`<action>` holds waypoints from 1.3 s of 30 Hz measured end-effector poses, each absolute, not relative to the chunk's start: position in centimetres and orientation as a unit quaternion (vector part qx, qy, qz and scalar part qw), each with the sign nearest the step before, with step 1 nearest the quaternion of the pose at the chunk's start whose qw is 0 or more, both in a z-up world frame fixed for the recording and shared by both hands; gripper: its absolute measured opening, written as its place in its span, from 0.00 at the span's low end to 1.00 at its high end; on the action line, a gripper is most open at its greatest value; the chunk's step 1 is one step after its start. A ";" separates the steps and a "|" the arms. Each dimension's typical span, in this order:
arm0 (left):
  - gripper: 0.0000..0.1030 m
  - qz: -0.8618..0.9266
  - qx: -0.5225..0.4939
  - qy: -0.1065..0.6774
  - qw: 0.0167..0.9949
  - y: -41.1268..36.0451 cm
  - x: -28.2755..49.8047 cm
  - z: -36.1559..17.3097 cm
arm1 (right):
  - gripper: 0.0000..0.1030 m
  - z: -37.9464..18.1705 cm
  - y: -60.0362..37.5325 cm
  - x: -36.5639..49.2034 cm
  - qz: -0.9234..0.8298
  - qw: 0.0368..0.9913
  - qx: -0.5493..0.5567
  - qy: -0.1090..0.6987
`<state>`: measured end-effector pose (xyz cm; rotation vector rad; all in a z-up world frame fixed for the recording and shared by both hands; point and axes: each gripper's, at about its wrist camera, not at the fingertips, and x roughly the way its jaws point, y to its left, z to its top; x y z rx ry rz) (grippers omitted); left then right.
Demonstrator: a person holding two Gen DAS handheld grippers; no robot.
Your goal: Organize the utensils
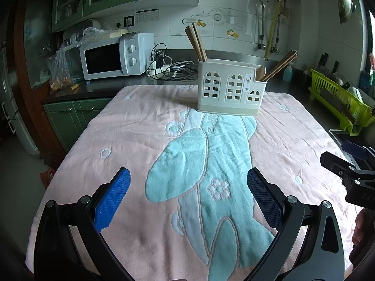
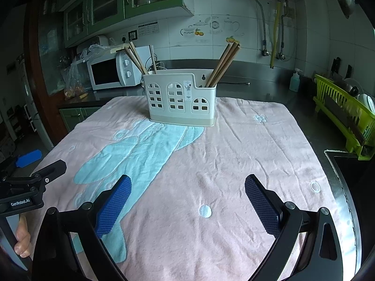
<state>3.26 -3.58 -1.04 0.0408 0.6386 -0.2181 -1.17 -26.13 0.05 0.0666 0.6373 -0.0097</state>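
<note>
Cream plastic utensil caddy with arched cutouts (image 2: 181, 98) stands at the far edge of the pink towel (image 2: 234, 154), straight ahead of both grippers. Brown wooden chopsticks (image 2: 222, 64) lean upright-tilted in its end compartments. Left gripper (image 1: 188, 196) and right gripper (image 2: 187, 197) both spread wide, empty; right looks slightly nearer.

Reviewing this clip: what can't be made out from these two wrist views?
- Lower ends of the chopsticks: hidden by the utensil holder walls, both views.
- Holder's label: too small to read.
- Dish rack contents: cut off at the right edge, blurred.
- Right tongs in the left wrist view: partly cut off by the frame edge.
</note>
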 end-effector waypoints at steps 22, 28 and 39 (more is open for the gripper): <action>0.96 -0.108 0.020 0.303 0.946 -3.5 3.3 -0.1 | 0.91 0.5 -26.2 -1.4 -0.005 0.952 0.031 0.305; 0.96 -0.108 0.019 0.299 0.948 -3.5 3.1 0.2 | 0.92 1.0 -26.3 -1.7 -0.006 0.954 0.033 0.298; 0.96 -0.115 0.017 0.289 0.950 -3.5 2.7 0.9 | 0.92 1.7 -26.4 -2.0 -0.005 0.957 0.033 0.289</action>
